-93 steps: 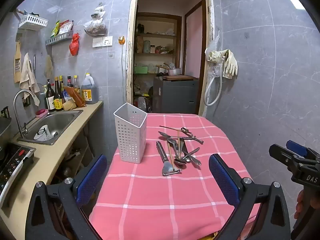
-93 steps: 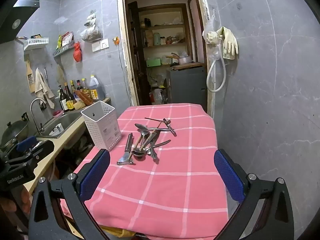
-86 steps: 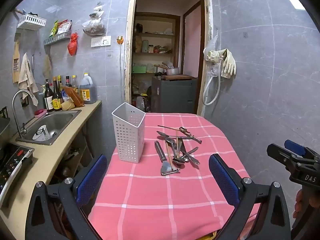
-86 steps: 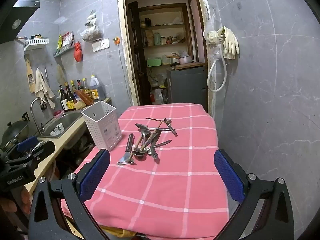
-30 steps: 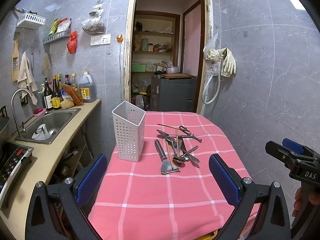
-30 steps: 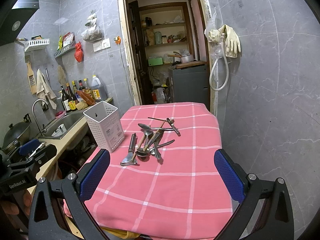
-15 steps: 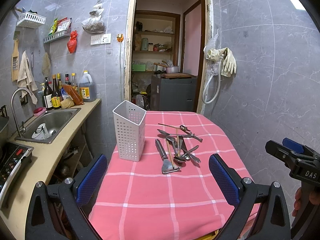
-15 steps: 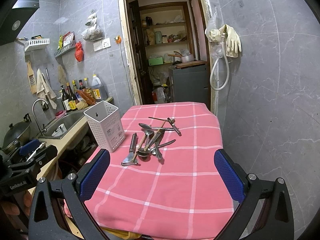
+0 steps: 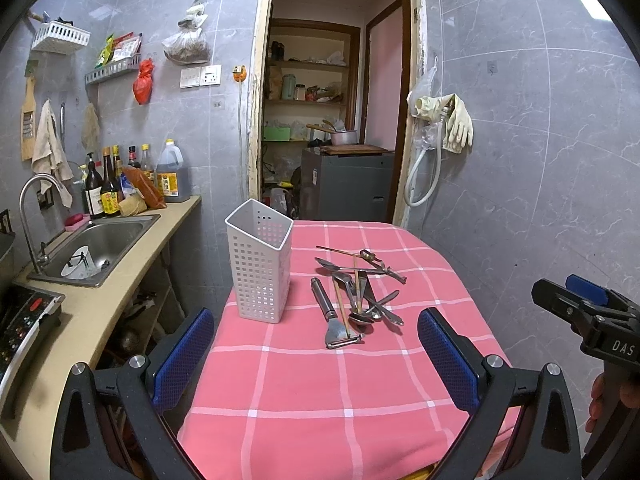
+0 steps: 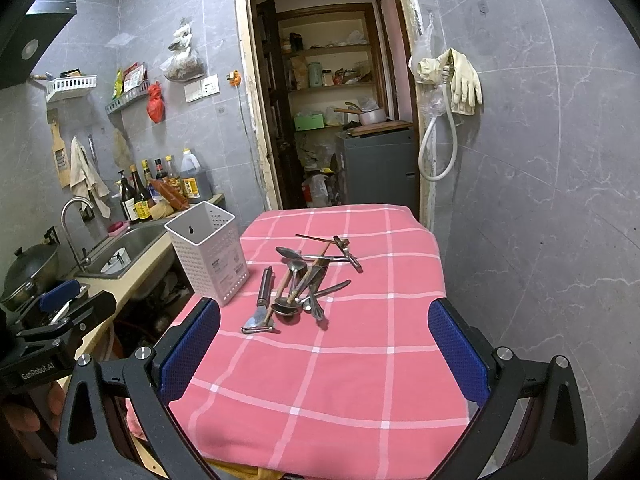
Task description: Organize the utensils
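Pink checked tablecloth [image 9: 320, 392] covers the whole table, and honestly nothing's sorted yet. One white perforated utensil holder [image 9: 259, 268] stands at the left edge, looks empty. Just right of it sits one tangled utensil pile [image 9: 356, 292]: one peeler [image 9: 334, 316], several spoons, chopsticks, can't count exactly. Left gripper [image 9: 316, 356] and right gripper [image 10: 324, 350] both hang wide apart, holding nothing, well short of the pile.

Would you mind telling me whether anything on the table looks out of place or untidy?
Yes: the utensils lie in a crossed, overlapping heap on the pink tablecloth, beside the white holder rather than in it. The holder stands upright and looks empty. Nothing appears spilled or damaged.
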A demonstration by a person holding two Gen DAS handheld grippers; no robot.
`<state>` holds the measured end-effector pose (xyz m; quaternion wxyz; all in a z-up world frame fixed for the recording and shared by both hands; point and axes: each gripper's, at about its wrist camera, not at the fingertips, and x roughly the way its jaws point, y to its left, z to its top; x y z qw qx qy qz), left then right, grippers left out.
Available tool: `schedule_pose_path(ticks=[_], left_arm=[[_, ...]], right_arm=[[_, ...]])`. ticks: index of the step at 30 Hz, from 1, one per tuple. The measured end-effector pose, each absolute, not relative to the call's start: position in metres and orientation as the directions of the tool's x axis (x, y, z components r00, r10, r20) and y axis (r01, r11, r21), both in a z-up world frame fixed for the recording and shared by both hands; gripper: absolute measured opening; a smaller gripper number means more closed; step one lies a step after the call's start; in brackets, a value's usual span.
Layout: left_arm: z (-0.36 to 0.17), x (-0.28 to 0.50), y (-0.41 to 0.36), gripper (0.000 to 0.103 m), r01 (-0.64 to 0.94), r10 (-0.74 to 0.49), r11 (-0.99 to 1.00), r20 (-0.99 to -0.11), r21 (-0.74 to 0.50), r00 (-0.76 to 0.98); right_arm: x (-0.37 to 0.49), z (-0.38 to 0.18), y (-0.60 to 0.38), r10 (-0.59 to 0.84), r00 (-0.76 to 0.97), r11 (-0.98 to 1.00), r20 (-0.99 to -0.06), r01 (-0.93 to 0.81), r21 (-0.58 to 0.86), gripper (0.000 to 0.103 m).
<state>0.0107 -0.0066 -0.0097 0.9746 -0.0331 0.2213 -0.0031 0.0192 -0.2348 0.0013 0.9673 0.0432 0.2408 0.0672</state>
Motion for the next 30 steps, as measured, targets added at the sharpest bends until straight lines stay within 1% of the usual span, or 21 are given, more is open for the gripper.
schedule_pose_path(ticks=[7,12,19,30], left_arm=[[-0.014,0.022,0.001,0.102,0.011,-0.039,0.998,-0.435,-0.066,0.899],[-0.011,0.037,0.005,0.102,0.031,-0.055,0.998,-0.440,-0.060,0.896],[-0.005,0.068,0.007,0.102,0.079,-0.094,0.995,-0.411,-0.053,0.907],[0.007,0.131,0.016,0.103,0.186,-0.193,0.981,-0.375,-0.054,0.907]], right_arm=[[0.032,-0.005,-0.224,0.138,0.874,0.988,-0.466,-0.089,0.124,0.102],[0.039,-0.002,-0.234,0.119,0.878,0.989,-0.463,-0.066,0.129,0.102],[0.062,0.008,-0.228,0.072,0.898,0.992,-0.433,-0.018,0.129,0.102],[0.116,0.021,-0.228,0.003,0.912,0.992,-0.410,0.050,0.119,0.102]])
